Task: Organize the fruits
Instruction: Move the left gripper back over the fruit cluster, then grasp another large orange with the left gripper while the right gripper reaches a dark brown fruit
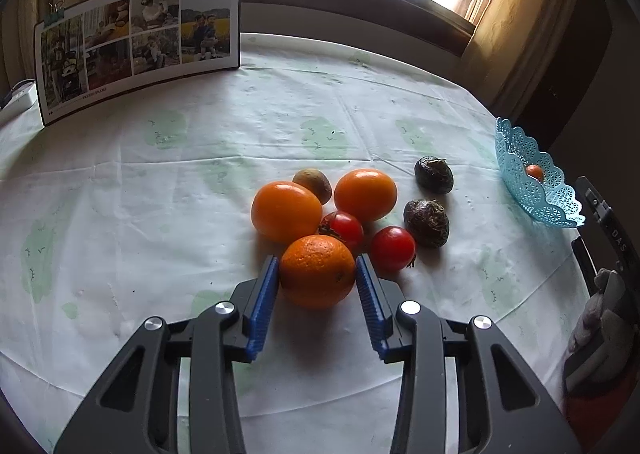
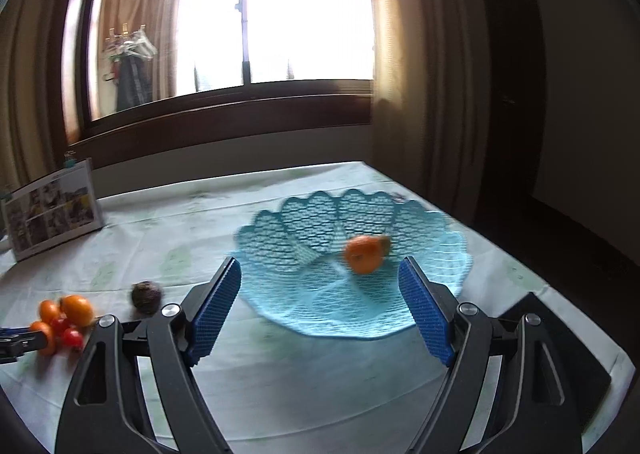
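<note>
My left gripper clamps the nearest orange, bound for the blue basket at right; my right gripper gapes empty.

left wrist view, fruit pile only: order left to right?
smooth orange → kiwi → rough orange between the left gripper pads → right smooth orange → right tomato → lower dark fruit. Left tomato and upper dark fruit overlap others, so skipped.

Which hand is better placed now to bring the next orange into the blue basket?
Left. Its fingers already press both sides of the nearest orange. The right gripper is open and empty, facing the blue basket.
</note>
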Motion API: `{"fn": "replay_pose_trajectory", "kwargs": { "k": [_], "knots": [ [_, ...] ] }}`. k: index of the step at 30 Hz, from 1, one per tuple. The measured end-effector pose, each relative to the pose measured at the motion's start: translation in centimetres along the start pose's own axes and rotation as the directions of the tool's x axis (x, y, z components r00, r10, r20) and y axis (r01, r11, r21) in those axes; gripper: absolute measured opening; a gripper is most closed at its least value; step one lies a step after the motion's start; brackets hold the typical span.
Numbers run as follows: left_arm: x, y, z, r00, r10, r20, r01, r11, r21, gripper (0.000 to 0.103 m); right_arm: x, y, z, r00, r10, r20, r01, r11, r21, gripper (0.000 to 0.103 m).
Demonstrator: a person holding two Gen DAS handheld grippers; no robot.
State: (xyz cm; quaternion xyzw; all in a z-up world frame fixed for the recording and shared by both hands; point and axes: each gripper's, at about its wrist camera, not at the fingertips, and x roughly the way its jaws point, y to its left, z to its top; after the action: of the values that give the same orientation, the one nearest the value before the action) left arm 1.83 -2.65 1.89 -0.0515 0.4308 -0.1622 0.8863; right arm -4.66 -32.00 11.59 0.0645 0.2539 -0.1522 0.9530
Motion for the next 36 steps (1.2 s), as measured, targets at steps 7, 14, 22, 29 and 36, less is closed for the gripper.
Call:
{"fn": "replay_pose_trajectory", "kwargs": {
  "k": [7, 14, 22, 29, 36],
  "knots": [
    [-0.7, 0.1, 0.2, 1.000, 0.009, 0.025, -0.009, 1.000, -0.010, 0.040, -0.4, 5.6, -0.4, 0.982, 0.176, -0.071, -0.182, 0.979, -0.088, 0.082],
    [-1.8, 0.1, 0.5, 0.997, 0.031, 0.067, -0.030, 0.999, -0.014, 0.040, 1.0, 11.1, -1.3, 0.908, 0.336, -0.249, -0.375, 0.918, -0.130, 0.081],
    [-3.1, 0.6, 0.9, 0.992, 0.046, 0.119, -0.043, 0.999, -0.028, 0.040, 3.7, 15.8, -2.6, 0.819, 0.396, -0.415, -0.488, 0.862, -0.141, 0.054],
    [-3.5, 0.9, 1.0, 0.991, 0.039, 0.127, -0.035, 0.999, -0.037, 0.040, 5.5, 17.0, -3.1, 0.789, 0.392, -0.474, -0.500, 0.857, -0.124, 0.051],
    [-3.6, 0.9, 1.0, 0.991, 0.036, 0.131, -0.031, 0.999, -0.035, 0.040, 6.4, 17.4, -3.9, 0.777, 0.376, -0.505, -0.495, 0.860, -0.122, 0.041]
  ]
}}
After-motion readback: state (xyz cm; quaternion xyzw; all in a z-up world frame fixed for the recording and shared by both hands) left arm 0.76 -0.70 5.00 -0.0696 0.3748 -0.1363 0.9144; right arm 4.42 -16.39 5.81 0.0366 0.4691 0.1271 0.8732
